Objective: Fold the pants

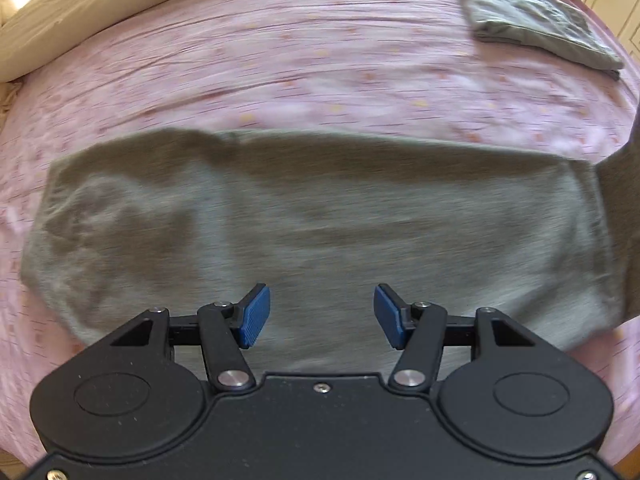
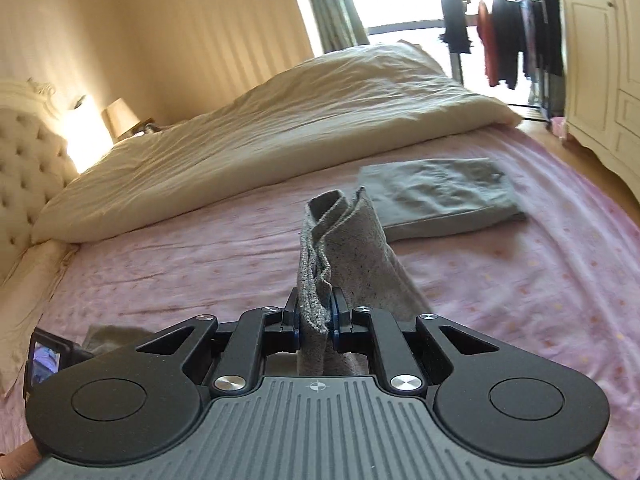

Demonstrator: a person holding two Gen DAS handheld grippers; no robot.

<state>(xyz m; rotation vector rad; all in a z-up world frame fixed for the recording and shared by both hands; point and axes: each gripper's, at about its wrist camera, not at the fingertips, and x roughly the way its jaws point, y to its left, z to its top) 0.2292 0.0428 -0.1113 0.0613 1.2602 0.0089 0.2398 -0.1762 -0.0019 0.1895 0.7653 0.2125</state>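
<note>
The grey pants (image 1: 312,224) lie lengthwise across the pink bed sheet in the left wrist view. My left gripper (image 1: 322,316) is open and empty, hovering over the near edge of the pants. At the right edge of that view the cloth rises off the bed. My right gripper (image 2: 315,316) is shut on a bunched end of the grey pants (image 2: 344,240) and holds it up above the bed. The cloth stands up between the blue pads and trails down behind the gripper.
A folded grey garment (image 1: 536,20) lies on the pink sheet (image 1: 280,72) at the far right; it also shows in the right wrist view (image 2: 436,196). A cream duvet (image 2: 260,140) is bunched along the far side. A tufted headboard (image 2: 24,168), a white wardrobe (image 2: 600,60).
</note>
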